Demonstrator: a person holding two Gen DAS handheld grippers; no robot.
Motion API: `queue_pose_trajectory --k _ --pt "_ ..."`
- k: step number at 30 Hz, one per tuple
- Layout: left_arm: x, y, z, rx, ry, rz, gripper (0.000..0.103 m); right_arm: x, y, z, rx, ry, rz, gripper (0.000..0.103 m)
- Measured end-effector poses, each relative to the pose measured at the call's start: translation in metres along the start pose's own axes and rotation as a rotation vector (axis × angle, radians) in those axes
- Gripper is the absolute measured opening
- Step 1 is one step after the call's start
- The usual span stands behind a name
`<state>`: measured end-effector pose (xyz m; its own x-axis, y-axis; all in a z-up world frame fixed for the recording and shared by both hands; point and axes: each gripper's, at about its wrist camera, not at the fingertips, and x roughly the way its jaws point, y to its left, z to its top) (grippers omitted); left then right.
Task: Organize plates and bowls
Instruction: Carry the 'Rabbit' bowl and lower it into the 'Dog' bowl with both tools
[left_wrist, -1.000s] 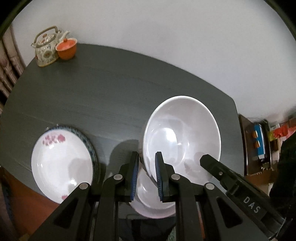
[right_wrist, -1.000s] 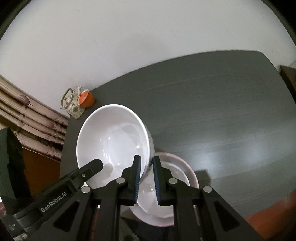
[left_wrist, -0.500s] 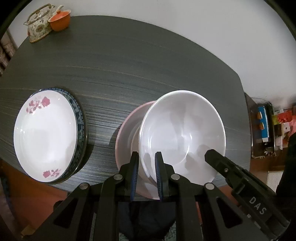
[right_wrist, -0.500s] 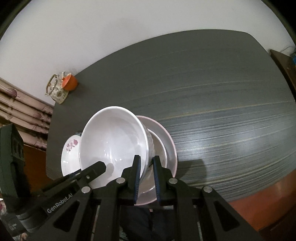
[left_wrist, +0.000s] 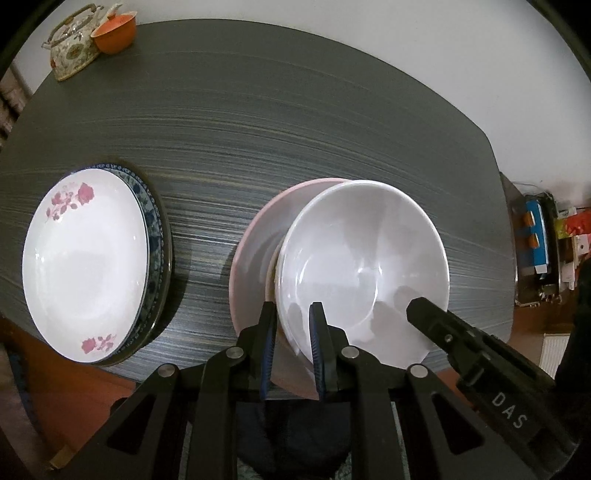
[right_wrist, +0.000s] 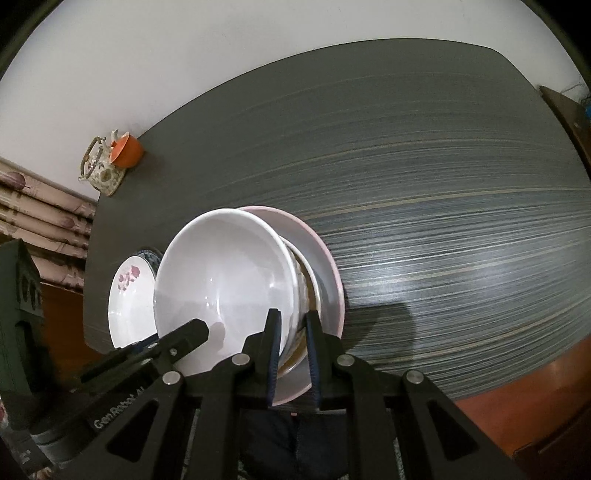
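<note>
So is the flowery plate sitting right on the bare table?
No, the flowery plate rests on top of a blue-patterned plate, whose rim peeks out along its right side.

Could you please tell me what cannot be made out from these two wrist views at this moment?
- Whether the white bowl already rests in the pink dish: its own wall hides the contact in both views.
- The brown-rimmed dish under it: mostly covered by the bowl.
- The blue-patterned plate: only its rim shows under the rose plate.
- The clutter at the left view's right edge: too small.
</note>
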<state>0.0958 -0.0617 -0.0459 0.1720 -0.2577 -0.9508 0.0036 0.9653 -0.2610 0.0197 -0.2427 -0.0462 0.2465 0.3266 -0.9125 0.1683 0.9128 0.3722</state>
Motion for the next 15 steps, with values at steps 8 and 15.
queue_pose_trajectory --k 8,15 --pt "0.0026 -0.0056 -0.0023 0.018 -0.011 0.021 0.015 0.0031 -0.0051 -0.0027 -0.001 0.017 -0.003 0.017" --pt "0.0064 -0.0057 -0.0055 0.029 -0.017 0.034 0.015 0.0026 -0.0068 -0.0029 -0.006 0.016 -0.004 0.017"
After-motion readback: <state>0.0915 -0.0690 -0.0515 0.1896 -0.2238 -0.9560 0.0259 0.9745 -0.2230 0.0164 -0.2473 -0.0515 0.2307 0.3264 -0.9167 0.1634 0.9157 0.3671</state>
